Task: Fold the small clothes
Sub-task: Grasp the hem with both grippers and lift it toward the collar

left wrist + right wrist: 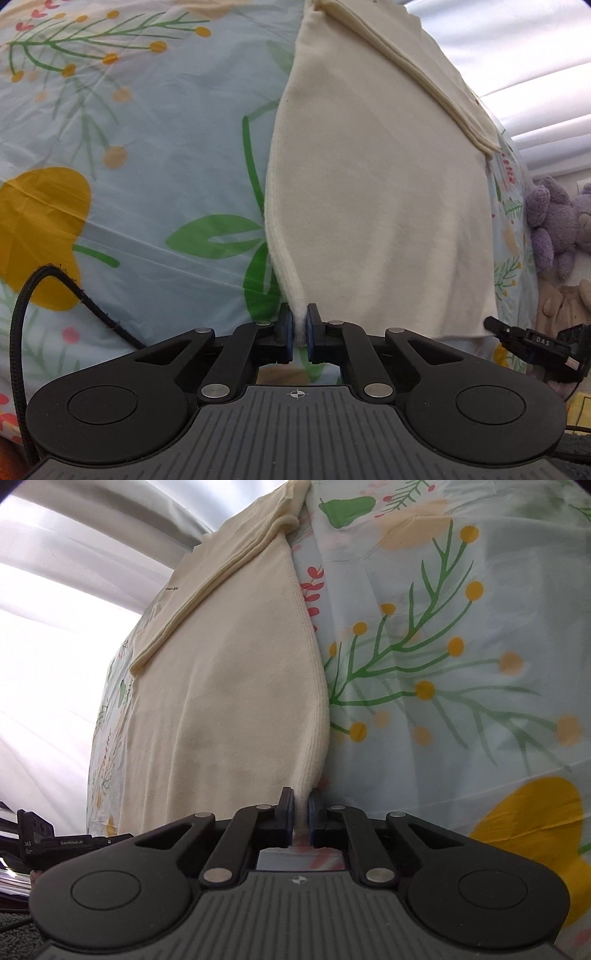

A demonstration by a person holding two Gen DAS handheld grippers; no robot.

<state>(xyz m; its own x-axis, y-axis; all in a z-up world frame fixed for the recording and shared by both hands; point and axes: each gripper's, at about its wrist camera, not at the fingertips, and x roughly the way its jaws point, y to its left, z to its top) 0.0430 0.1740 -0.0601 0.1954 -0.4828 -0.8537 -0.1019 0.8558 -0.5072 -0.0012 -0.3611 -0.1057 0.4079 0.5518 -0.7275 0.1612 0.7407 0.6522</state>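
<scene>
A cream knit garment (376, 192) lies on a floral tablecloth (147, 155), with a folded-over strip along its far side. My left gripper (299, 325) is shut on the garment's near corner at its ribbed edge. In the right wrist view the same cream garment (229, 686) stretches away from me. My right gripper (301, 806) is shut on its other near corner. The right gripper's tip (532, 343) shows at the lower right of the left wrist view; the left gripper's tip (74, 840) shows at the lower left of the right wrist view.
The floral tablecloth (461, 657) covers the whole surface. A purple plush toy (557, 221) and a beige plush (565, 306) sit off the table's right side. White curtains (74, 590) hang behind. A black cable (44, 295) loops at the left.
</scene>
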